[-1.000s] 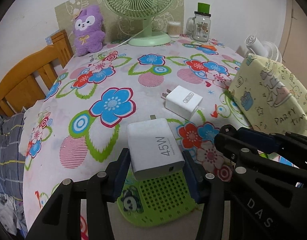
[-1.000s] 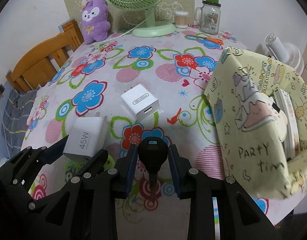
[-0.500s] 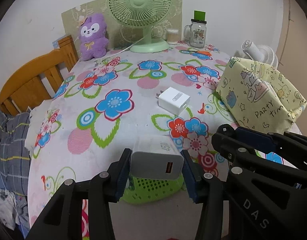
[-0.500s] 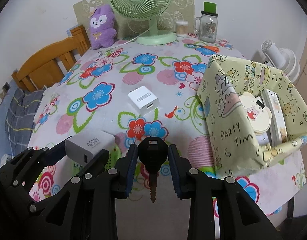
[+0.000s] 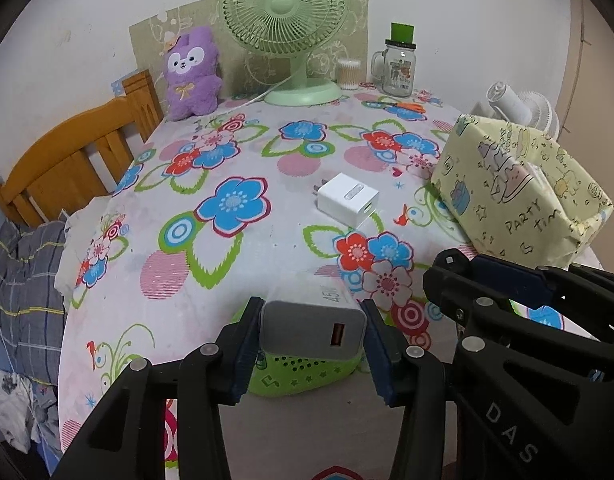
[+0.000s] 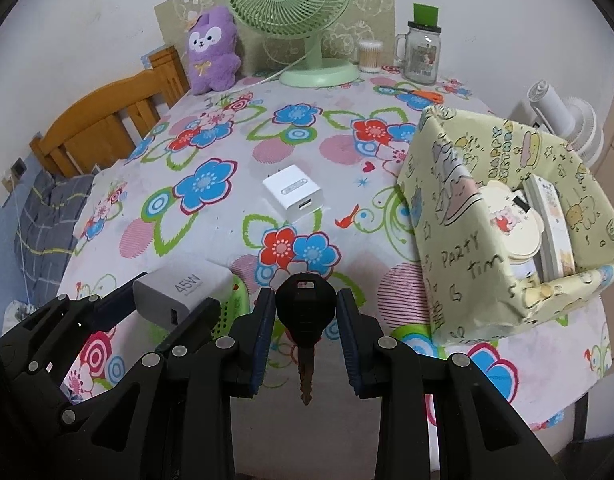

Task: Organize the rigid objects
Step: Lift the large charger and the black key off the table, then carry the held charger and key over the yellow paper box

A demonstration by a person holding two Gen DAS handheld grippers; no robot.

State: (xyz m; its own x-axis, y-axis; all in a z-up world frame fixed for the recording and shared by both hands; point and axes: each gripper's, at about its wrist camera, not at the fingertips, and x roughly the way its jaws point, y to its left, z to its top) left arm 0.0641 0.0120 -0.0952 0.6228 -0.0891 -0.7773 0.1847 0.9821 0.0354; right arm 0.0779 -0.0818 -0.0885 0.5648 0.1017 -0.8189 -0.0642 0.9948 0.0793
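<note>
My left gripper [image 5: 311,328] is shut on a white 45W charger [image 5: 313,330] and holds it above the table's near edge; the charger also shows in the right wrist view [image 6: 179,292]. My right gripper [image 6: 305,316] is shut on a black-headed key [image 6: 305,316] whose blade hangs down. A second white charger [image 5: 347,199] lies on the flowered tablecloth [image 5: 227,248], also in the right wrist view [image 6: 293,196]. A yellow paper-covered box [image 6: 507,216] stands at the right, holding a round cream item and a flat white item.
A green perforated item [image 5: 303,372] lies at the table's near edge under the held charger. At the back stand a green fan [image 5: 285,32], a purple plush [image 5: 193,74], a glass jar [image 5: 399,66] and orange scissors [image 6: 425,94]. A wooden chair [image 5: 71,160] is left.
Both grippers have lifted and pulled back toward the near edge with the charger and the key held. The table and box look farther away and lower.
</note>
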